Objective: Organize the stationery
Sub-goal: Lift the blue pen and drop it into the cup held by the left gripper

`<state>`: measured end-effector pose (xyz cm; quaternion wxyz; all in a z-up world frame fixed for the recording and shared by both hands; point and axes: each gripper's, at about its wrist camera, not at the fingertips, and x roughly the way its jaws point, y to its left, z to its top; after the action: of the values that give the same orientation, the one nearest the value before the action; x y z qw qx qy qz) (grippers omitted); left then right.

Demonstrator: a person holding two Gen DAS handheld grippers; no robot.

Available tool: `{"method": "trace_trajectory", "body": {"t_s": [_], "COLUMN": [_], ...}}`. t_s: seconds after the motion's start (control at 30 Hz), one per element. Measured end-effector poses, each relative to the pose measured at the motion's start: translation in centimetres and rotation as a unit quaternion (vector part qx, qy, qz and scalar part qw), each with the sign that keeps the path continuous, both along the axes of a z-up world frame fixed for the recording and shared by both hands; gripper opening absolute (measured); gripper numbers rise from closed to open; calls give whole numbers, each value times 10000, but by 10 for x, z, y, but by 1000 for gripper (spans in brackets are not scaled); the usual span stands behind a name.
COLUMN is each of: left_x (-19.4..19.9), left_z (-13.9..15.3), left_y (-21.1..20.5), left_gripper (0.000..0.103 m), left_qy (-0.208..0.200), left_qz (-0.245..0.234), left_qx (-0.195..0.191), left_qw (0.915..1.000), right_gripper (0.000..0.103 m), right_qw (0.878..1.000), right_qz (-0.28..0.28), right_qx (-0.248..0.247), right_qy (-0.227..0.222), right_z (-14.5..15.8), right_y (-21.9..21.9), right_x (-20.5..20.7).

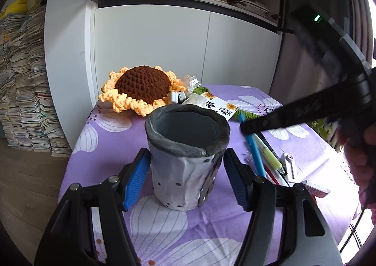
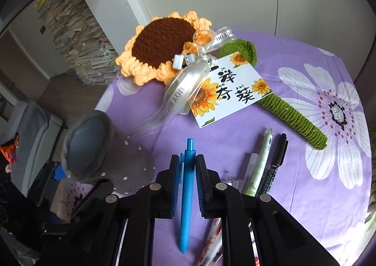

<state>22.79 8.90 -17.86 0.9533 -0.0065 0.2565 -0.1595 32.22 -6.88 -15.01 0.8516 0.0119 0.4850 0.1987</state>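
Right wrist: right gripper (image 2: 188, 169) clamped on blue pen (image 2: 187, 195), barrel lengthwise between the pads, clicker end poking past the tips. Left wrist: left gripper (image 1: 185, 172) pads pressing both sides of grey pen cup (image 1: 185, 155), upright on purple tablecloth (image 1: 112, 165).

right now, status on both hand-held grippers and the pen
Left hand-held gripper clamped on grey pen cup. Right hand-held gripper shut on blue pen. Cup mouth unobstructed; other pens on the cloth.
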Motion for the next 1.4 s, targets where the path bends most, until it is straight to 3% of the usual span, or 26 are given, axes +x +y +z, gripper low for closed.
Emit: {"method": "trace_trajectory", "body": {"t_s": [0.23, 0.43, 0.6, 0.97, 1.4], "left_x": [-3, -3, -3, -3, -2], "left_z": [0, 0, 0, 0, -1], "left_y": [-7, -7, -7, -7, -8], "left_gripper": [64, 64, 64, 64, 64], "left_qy": [20, 27, 28, 23, 45], "left_qz": [-273, -278, -264, -263, -294], "left_qx": [7, 3, 14, 39, 58], "left_qw": [9996, 9996, 9996, 9996, 9995], "right_gripper": [14, 14, 14, 13, 13], "right_qw": [9944, 9766, 9666, 9671, 9829], "right_qz": [0, -19, 249, 642, 653], "right_qx": [212, 300, 352, 599, 356], "right_qy": [-1036, -2128, -2527, -2388, -1686], "right_z": [59, 113, 136, 128, 78], "right_y": [-14, -19, -6, 22, 29], "right_x": [-49, -88, -101, -84, -61]}}
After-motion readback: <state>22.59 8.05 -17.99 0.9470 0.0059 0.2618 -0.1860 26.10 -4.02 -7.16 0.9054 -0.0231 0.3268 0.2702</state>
